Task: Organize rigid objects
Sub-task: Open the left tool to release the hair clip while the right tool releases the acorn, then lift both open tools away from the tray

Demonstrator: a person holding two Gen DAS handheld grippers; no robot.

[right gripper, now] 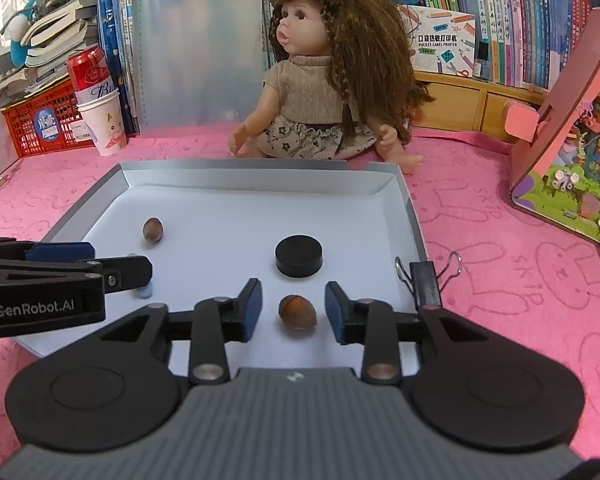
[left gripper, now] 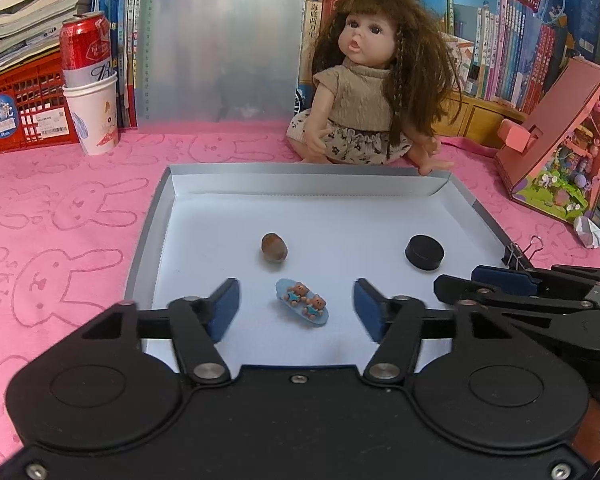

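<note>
While both claws hang low over the white tray [left gripper: 172,216], each one is spread wide and grips nothing. Between the blue pads of the left gripper [left gripper: 296,310] lies a little blue clip with two bears [left gripper: 302,306] on it — the pads sit on either side and do not touch it. A brown nut [left gripper: 274,248] rests a bit farther in, and a black round puck [left gripper: 424,252] sits off to the right, near the tray's right wall. From the other camera, the right gripper [right gripper: 293,311] has a second brown nut [right gripper: 297,311] lying on the tray floor between its pads, not touching either one. The puck is just past that nut. A black binder clip [right gripper: 426,282] pinches the tray's right edge. Behind the tray, on the pink bunny cloth [right gripper: 500,264], sits a doll [right gripper: 320,80] with long brown hair — and a red can [left gripper: 86,46] stands in a paper cup [left gripper: 94,116] at the back left
</note>
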